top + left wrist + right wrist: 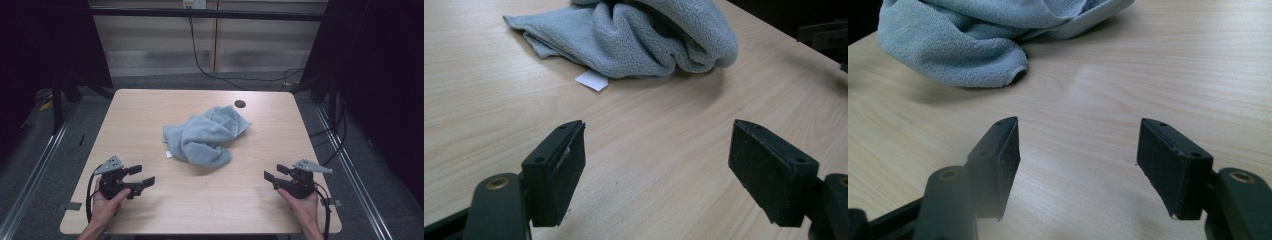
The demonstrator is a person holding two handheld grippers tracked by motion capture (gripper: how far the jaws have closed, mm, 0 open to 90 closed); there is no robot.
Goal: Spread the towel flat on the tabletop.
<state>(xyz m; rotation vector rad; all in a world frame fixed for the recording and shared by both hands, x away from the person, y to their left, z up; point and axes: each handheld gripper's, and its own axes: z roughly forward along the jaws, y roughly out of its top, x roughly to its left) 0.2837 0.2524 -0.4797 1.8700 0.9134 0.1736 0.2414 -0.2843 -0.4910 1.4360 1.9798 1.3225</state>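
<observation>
A crumpled light blue towel [206, 136] lies in a heap near the middle of the wooden table [150, 107], with a small white label [592, 80] sticking out at its near left edge. My left gripper [142, 176] rests low over the table's front left, held in a hand, jaws open and bare; the towel [634, 35] lies ahead of it. At the front right, my right gripper [275, 173] is also open with nothing between its jaws, and the towel [963, 35] sits ahead and to its left.
A dark round hole [240, 104] marks the tabletop behind the towel. Black cables [200, 60] run across the floor beyond the far edge. Dark frames and rails stand on both sides of the table. Bare wood [210, 200] lies between the two grippers.
</observation>
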